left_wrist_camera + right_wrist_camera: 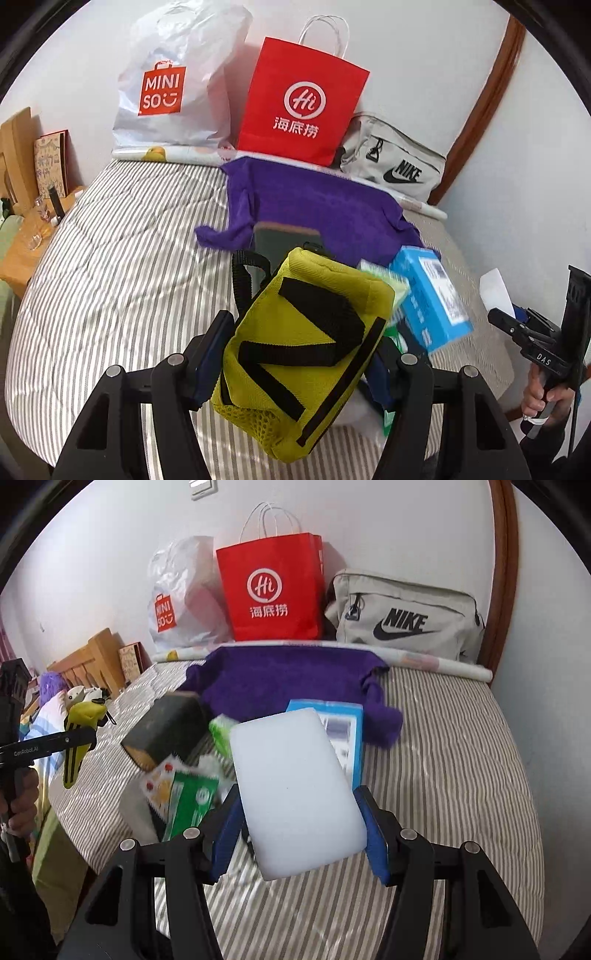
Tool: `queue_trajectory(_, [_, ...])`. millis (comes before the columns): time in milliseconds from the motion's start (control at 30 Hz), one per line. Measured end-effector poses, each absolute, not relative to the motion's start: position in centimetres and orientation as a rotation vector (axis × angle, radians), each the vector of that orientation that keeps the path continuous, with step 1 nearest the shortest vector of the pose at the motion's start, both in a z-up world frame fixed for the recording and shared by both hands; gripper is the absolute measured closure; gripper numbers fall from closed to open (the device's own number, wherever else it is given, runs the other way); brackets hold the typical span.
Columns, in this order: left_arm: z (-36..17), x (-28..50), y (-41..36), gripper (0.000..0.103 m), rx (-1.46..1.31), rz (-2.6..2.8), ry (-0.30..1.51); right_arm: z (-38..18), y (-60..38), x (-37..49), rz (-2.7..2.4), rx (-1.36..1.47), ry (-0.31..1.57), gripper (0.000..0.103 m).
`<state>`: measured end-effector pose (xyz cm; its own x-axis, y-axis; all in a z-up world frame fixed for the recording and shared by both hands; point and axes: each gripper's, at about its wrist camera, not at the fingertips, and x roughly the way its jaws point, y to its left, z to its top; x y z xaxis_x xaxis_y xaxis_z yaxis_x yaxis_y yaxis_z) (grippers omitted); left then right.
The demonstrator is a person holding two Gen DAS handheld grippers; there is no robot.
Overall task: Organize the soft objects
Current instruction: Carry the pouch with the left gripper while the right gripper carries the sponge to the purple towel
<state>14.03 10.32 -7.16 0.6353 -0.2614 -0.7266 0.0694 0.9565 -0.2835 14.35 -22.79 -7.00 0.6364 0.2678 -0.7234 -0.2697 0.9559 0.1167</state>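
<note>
My left gripper (295,358) is shut on a yellow-green pouch with black straps (306,339), lifted above the striped bed (122,280). Its blue pads press the pouch's two sides. The right gripper (299,834) is shut on a white foam block (295,786), also raised off the bed. A purple towel (280,683) lies spread near the wall. On the bed below lie a blue box (347,727), a dark sponge block (166,727) and green and patterned packets (188,801). The right wrist view also catches the yellow-green pouch (83,720) at far left.
Against the wall stand a white MINISO plastic bag (170,85), a red paper bag (299,103) and a grey Nike bag (399,162). A wooden nightstand (33,236) with small items is at left. A wooden headboard (96,661) and plush toys are at left.
</note>
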Motion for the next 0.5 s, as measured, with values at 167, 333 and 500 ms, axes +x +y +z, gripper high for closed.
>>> queue_trajectory(167, [-6.5,16.7,10.4,0.040,-0.241,-0.175,0.872,-6.2,-22.6,17.5,0.309,0.004,0.827,0.045])
queue_trajectory(333, [-6.6,19.6,10.5,0.040,-0.258,-0.168,0.890,-5.9,-22.5,21.2,0.298,-0.004,0.839,0.045])
queue_trajectory(500, [-6.7,22.7,10.5,0.040,-0.260,-0.162,0.918,-6.0,-22.4,24.7,0.280,-0.011,0.844,0.045])
